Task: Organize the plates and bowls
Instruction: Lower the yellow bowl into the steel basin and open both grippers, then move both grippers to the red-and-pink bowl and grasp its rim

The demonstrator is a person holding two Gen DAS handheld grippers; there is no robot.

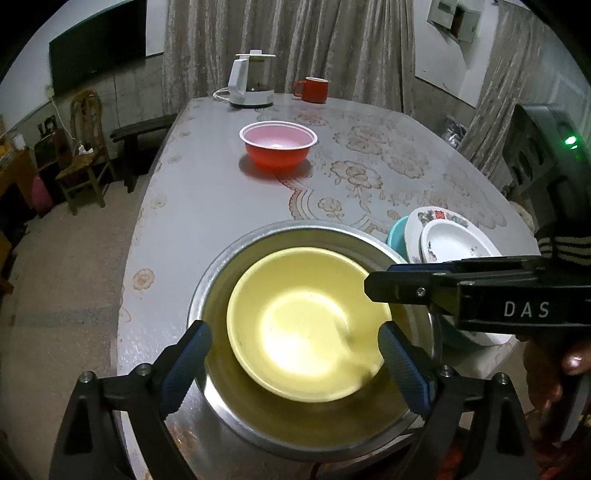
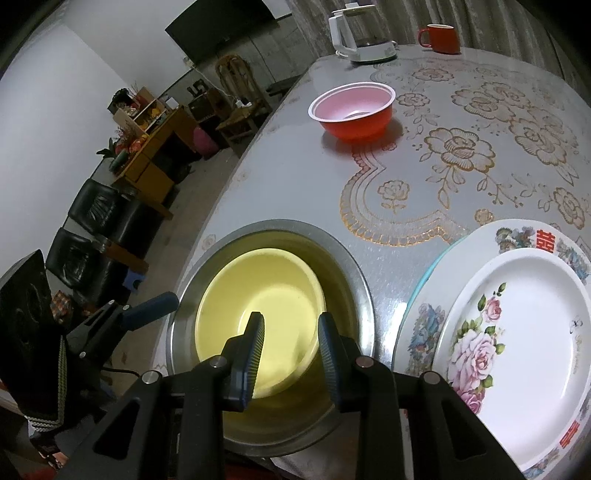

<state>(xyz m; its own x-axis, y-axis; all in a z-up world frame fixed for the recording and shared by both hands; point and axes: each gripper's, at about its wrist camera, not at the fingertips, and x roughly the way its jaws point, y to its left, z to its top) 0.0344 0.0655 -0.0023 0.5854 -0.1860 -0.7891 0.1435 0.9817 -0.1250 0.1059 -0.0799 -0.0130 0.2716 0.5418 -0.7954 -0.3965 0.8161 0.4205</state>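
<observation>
A yellow bowl [image 1: 306, 325] [image 2: 258, 317] sits inside a steel bowl [image 1: 221, 273] [image 2: 354, 280] at the table's near edge. My left gripper [image 1: 295, 362] is open, its jaws spread wide on either side of the yellow bowl, above it. My right gripper [image 2: 291, 354] is open with a narrower gap, over the yellow bowl's near rim; it also shows from the side in the left wrist view [image 1: 376, 286]. A red bowl [image 1: 277, 142] [image 2: 352, 110] with a pale inside stands farther back. Flowered white plates [image 1: 458, 240] [image 2: 517, 325] are stacked on a teal plate [image 1: 397, 230] to the right.
The table [image 1: 207, 206] [image 2: 288, 177] has a grey flowered cloth. A white kettle [image 1: 249, 79] [image 2: 362, 33] and a red mug [image 1: 312, 89] [image 2: 441, 37] stand at the far edge. Chairs and a cabinet stand on the floor to the left.
</observation>
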